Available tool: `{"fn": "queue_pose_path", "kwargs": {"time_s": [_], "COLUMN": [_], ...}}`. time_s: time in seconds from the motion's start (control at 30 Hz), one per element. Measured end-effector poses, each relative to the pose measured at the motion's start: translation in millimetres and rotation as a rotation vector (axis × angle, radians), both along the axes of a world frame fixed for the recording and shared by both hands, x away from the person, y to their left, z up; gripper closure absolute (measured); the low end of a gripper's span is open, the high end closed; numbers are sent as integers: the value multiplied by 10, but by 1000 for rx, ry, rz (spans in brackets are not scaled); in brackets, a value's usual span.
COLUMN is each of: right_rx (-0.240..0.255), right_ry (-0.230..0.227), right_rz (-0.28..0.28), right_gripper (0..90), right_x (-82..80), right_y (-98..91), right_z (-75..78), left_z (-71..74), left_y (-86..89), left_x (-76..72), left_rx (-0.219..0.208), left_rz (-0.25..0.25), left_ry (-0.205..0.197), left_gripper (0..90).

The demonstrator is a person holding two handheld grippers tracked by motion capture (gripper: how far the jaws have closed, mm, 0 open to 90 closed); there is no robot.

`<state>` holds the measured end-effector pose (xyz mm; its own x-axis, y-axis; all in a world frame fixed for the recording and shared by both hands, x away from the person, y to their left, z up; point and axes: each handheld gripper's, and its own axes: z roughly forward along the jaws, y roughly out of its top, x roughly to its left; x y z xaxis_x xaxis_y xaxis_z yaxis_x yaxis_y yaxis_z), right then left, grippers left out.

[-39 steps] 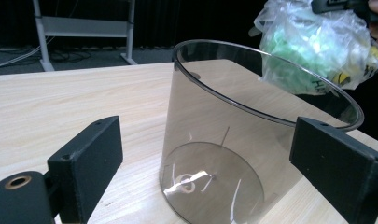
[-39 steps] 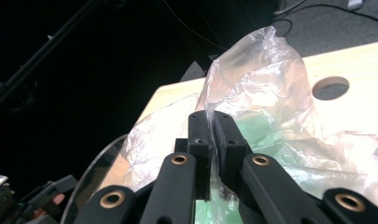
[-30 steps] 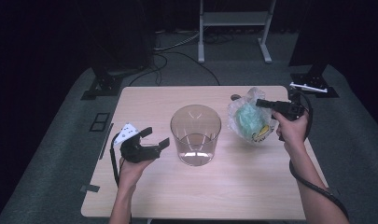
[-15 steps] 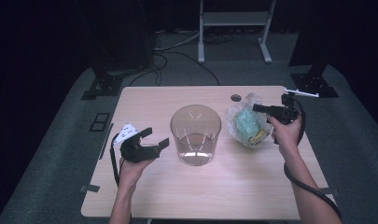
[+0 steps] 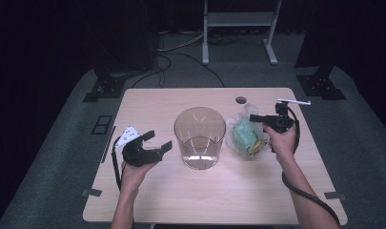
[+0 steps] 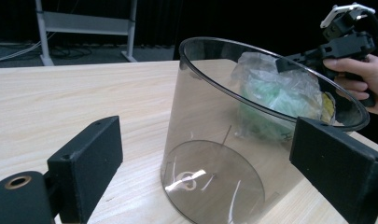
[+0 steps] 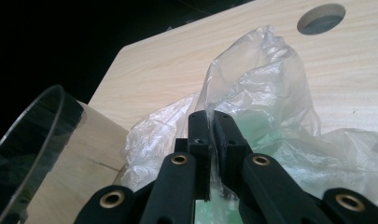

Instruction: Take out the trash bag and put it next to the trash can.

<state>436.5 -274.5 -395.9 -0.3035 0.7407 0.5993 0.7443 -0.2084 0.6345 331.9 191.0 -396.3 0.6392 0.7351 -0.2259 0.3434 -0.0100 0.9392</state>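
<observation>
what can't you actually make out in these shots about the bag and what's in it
- What the plastic bag holds: green and yellow shapes show in the high view, blurred by crumpled film and too small to name.
- Left gripper view: the clear tub stands in front of the bag, whose lower part is seen through the tinted wall.
- Right gripper view: the right gripper has its fingers pinched on the film, covering the fold; the bag's lower part is cut off by the frame edge.

The high view looks forward and down from above the person's side, taking in the whole worktop (image 5: 147,200). The left gripper view sits low, close above the wood, facing across it through the clear plastic bucket (image 6: 214,154) toward the plastic bag (image 6: 275,93). The right gripper view is nearest, pressed against that same bag (image 7: 266,88), with the bucket's rim (image 7: 25,135) at its left edge.
</observation>
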Motion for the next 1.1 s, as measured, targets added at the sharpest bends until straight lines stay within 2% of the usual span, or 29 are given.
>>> {"fn": "queue_pose_path", "kwargs": {"time_s": [0.27,0.37,0.53,0.73,0.93,1.1], "right_rx": [3,10,27,-11,-32,-50], "right_ry": [10,9,-32,-98,-154,-174], "right_rz": [23,37,41,4,-14,-7], "right_gripper": [866,816,647,524,490,471], "right_x": [-30,-42,-90,-170,-253,-332], "right_y": [18,15,-33,-120,-223,-296], "right_z": [-103,-116,-65,82,225,282], "left_z": [-7,-28,-36,-41,-38,-54], "left_y": [-21,-36,-42,-53,-55,-64], "left_x": [1,12,15,10,10,15], "left_rx": [0,5,6,4,10,18], "left_rz": [-3,-6,-8,-9,-9,-11], "left_ry": [3,9,13,13,10,18], "left_gripper": [82,82,82,82,82,82]}}
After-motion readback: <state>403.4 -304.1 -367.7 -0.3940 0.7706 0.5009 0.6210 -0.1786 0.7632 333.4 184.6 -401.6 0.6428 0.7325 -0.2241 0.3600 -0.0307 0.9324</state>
